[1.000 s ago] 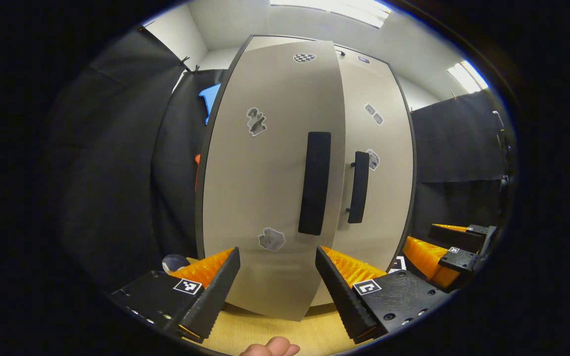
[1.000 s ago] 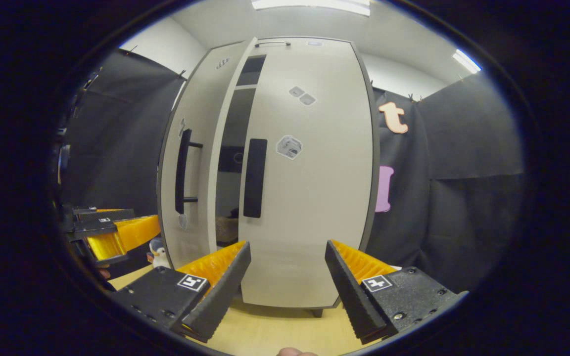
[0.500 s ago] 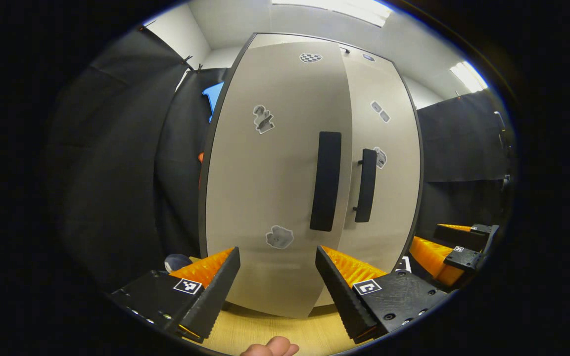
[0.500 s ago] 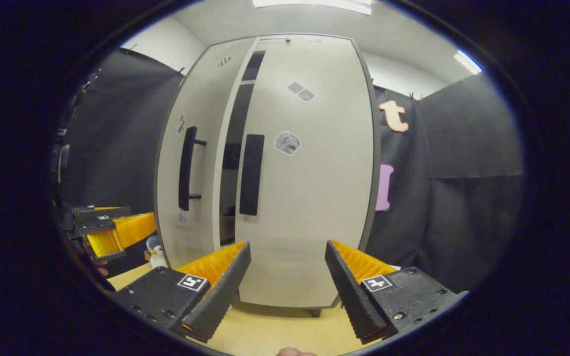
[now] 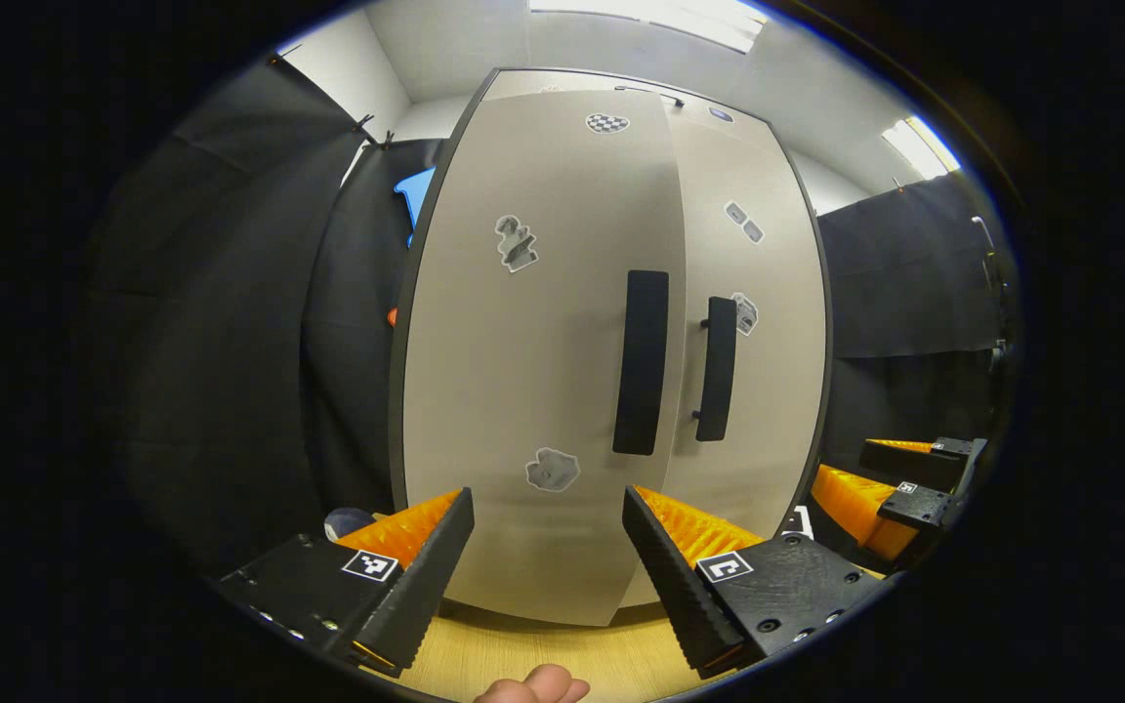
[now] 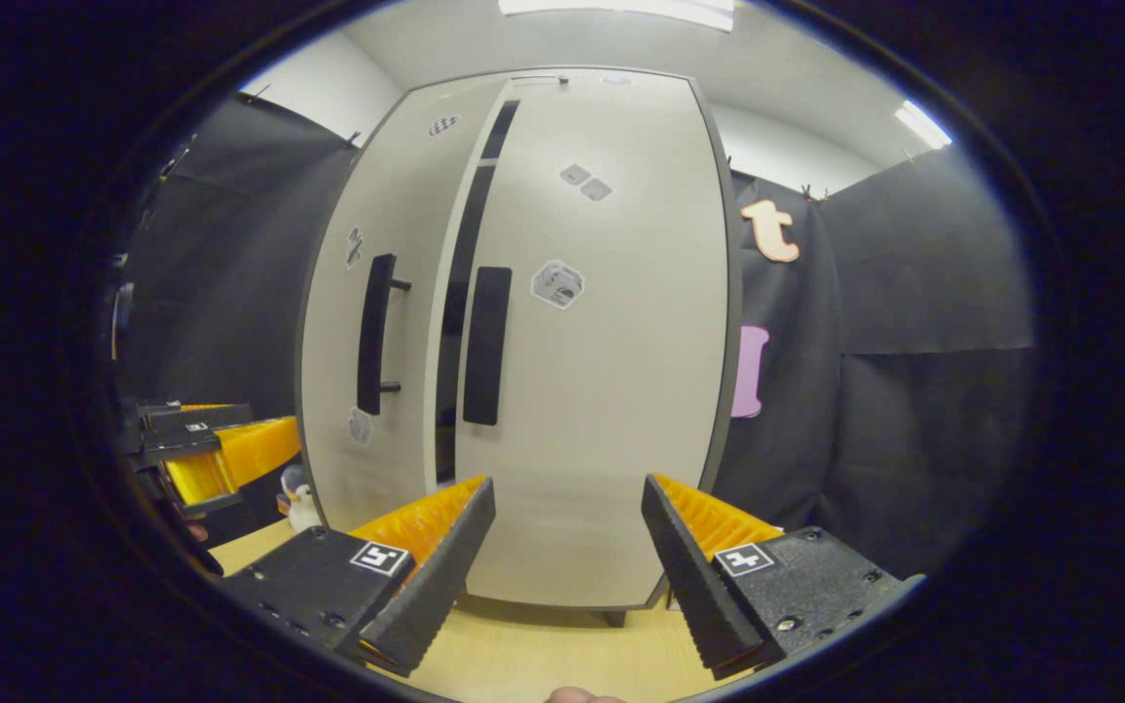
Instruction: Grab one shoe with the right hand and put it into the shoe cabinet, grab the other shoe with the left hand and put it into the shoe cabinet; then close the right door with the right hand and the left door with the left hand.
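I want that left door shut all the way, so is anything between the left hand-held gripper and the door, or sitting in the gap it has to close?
Nothing visible. The left hand-held gripper faces the left door with open space between. In the right gripper view, the dark gap beside the right door is narrow, with nothing sticking out.

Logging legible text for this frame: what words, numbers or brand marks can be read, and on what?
No readable words or numbers.
Left-door stickers: pictures, too blurred to show any text.
Right-door stickers: also too blurred.
Left gripper and right gripper: square coded tags, patterns rather than letters.
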A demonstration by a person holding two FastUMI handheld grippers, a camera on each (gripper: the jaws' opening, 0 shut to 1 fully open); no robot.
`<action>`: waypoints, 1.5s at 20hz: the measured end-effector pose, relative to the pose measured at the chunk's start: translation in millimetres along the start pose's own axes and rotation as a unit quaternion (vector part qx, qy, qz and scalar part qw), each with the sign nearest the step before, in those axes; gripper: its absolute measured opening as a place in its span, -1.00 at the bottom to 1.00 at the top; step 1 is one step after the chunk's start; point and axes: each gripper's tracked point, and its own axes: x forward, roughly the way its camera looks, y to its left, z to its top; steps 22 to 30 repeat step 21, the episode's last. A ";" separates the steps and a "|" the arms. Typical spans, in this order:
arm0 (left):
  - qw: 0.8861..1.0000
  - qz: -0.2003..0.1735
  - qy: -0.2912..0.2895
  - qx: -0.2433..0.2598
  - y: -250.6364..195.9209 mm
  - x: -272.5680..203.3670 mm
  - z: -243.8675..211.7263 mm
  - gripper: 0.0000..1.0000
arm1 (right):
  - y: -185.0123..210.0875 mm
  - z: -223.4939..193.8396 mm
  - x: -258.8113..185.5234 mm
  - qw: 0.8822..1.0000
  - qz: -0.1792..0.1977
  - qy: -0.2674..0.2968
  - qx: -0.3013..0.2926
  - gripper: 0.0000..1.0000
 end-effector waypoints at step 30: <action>1.000 -0.013 -0.004 0.008 -7.1 2.8 -0.2 0.91 | -3.6 0.8 0.7 1.000 -0.004 -0.002 0.004 0.97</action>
